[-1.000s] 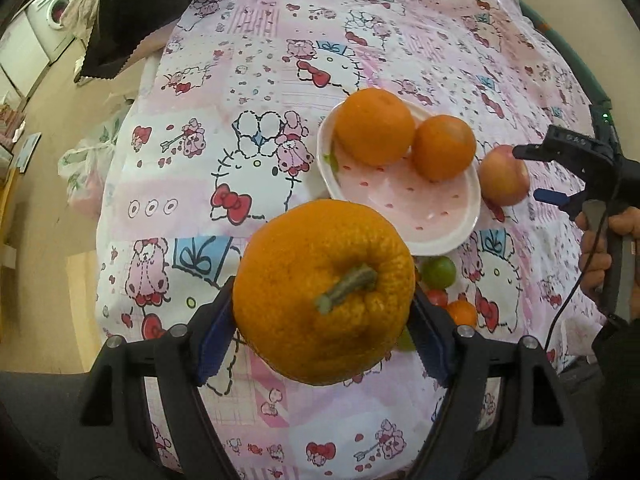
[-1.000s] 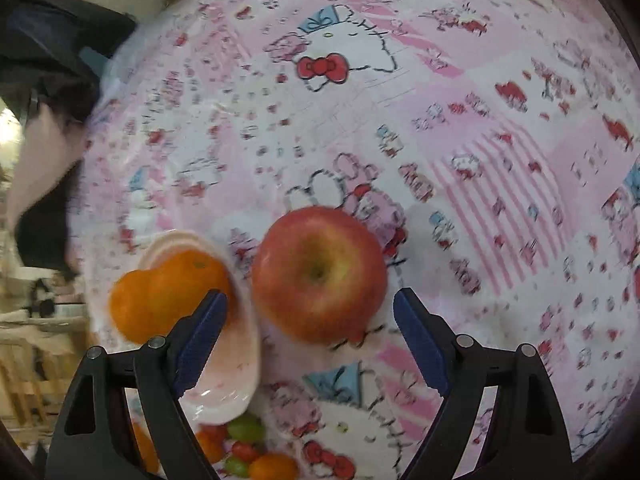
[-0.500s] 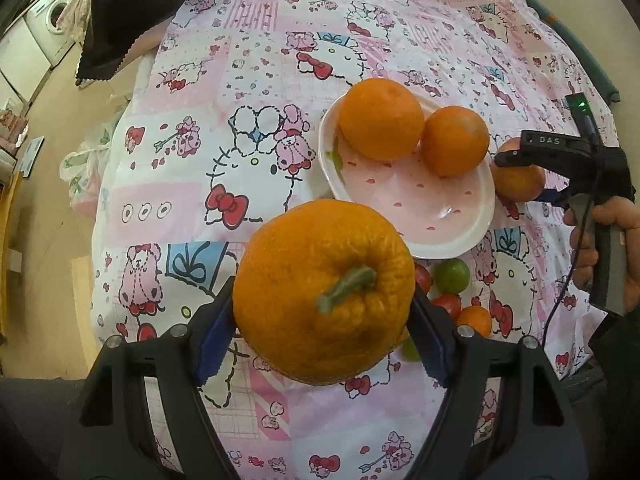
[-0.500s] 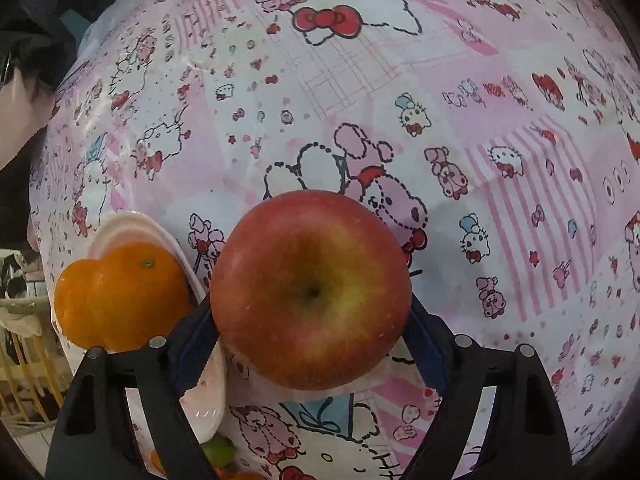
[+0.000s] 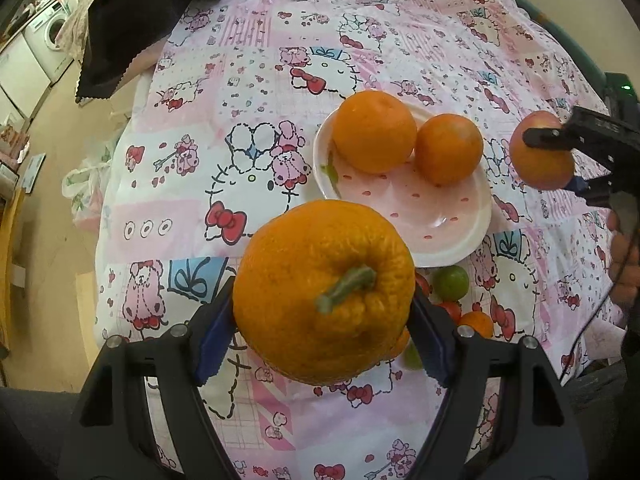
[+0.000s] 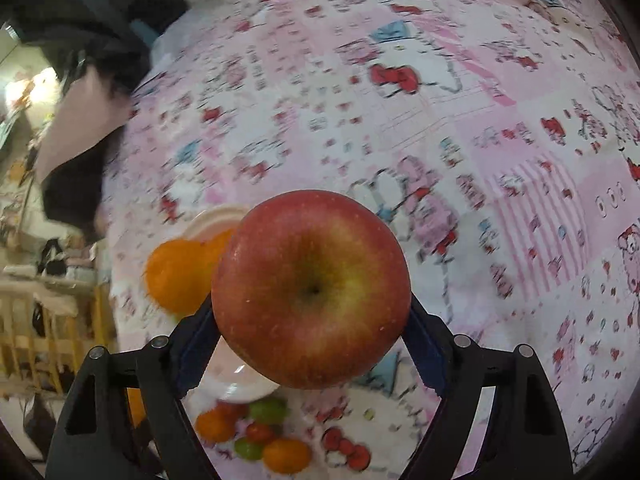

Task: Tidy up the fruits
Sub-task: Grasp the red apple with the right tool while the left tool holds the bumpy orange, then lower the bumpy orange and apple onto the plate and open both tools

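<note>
- Since the earlier frame we have lifted the apple (image 6: pixel 311 289) off the cloth; the right gripper (image 6: pixel 312 344) now holds it in the air, at 3 o'clock of the plate (image 5: pixel 404 208) in the left wrist view.
- Our right jaws pinch the apple on both sides, blossom end facing the camera.
- Our left gripper (image 5: pixel 324 332) still carries the big bumpy orange (image 5: pixel 324 292); its jaws are clamped on the fruit's flanks, stem toward the lens.
- The plate holds two oranges (image 5: pixel 374 132), touching, at its 12 o'clock edge.
- A cluster of small fruits (image 5: pixel 450 282), green, red and orange, lies on the cloth just at 6 o'clock of the plate.
- The tabletop wears a pink patchwork cartoon-cat tablecloth (image 5: pixel 248 92).
- A dark cloth (image 5: pixel 132 28) is draped over its far corner at 11 o'clock.
- Beyond, at 10 o'clock, stands a washing machine (image 5: pixel 50 30) on a beige floor (image 5: pixel 52 184).
</note>
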The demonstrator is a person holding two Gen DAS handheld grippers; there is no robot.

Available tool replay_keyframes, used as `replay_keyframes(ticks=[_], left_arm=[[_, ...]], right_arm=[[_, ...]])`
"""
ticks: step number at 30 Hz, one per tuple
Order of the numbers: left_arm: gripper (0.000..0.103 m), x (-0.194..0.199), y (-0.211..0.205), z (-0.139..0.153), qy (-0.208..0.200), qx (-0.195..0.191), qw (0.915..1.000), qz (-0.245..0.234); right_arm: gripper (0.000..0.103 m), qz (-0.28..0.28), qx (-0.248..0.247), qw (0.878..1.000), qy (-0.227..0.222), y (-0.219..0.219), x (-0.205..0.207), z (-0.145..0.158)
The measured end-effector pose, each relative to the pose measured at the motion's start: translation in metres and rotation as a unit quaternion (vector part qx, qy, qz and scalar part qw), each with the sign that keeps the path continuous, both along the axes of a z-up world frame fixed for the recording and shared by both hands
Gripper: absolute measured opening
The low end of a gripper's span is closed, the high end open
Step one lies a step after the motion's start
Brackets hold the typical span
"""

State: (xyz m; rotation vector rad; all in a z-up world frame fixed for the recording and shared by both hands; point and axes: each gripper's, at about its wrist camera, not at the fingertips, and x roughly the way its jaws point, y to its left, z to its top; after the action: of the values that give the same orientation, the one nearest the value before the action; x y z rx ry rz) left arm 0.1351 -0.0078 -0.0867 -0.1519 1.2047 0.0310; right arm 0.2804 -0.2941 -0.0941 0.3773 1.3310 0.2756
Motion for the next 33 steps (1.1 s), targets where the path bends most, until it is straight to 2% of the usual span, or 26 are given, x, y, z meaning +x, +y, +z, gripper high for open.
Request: replay_keyframes(ticks=[3,6,12,17,22,33], left_arm=[[0.075,0.006,0.001,-0.001,0.006,-0.003,1.0,0.001],[0.075,0.015,-0.001,-0.006,0.026,-0.011,0.9996,-0.002],[0.075,0.04,-0.024,-0.016,0.029,-0.007,0.9987,-0.041],[0.075,0.063,-0.04,-0.018,0.014,0.008,0.9969,-0.078],[0.075,0.077,-0.048,-0.026,0.007,0.003,0.9954,-0.096],[0.077,0.085,-0.052,-0.041,0.006,-0.003,0.9946,-0.104]], right_arm=[[0.086,0.03,0.008,0.999,0.014,0.014,-0.013,-0.001],[0.086,0.055,0.016,0.997,0.044,0.03,-0.024,-0.016],[0.086,0.087,0.014,0.995,0.049,0.057,-0.027,-0.02],[0.086,0.089,0.023,0.994,0.056,0.068,-0.021,-0.027],[0.086,0.083,0.035,0.993,0.08,0.068,-0.017,-0.039],[0.087,0.085,0.03,0.992,0.092,0.078,-0.014,-0.045]])
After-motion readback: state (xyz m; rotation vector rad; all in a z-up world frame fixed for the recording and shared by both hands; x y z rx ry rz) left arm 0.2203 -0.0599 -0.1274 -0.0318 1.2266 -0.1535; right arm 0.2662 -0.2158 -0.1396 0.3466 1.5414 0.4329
